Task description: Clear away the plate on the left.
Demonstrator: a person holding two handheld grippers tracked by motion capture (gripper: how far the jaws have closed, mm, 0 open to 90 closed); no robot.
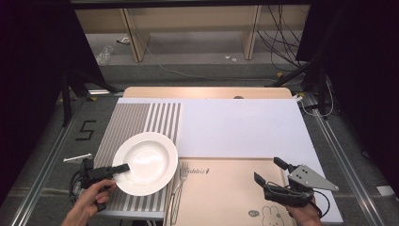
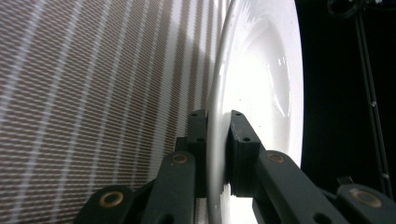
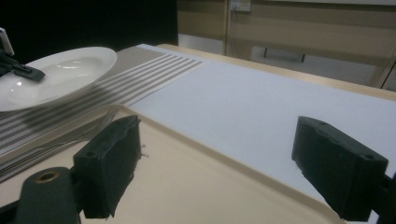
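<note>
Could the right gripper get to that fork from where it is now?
Probably yes. The right gripper hangs open and empty above the tray, and the fork lies at the tray's left edge with nothing between them. The left gripper is busy holding the plate.

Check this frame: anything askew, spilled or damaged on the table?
Nothing spilled or damaged. The white plate sits tilted, its left rim pinched by the left gripper and raised off the striped placemat. The fork lies straight beside it on the tray's left edge. The right gripper hangs open above the tray.
</note>
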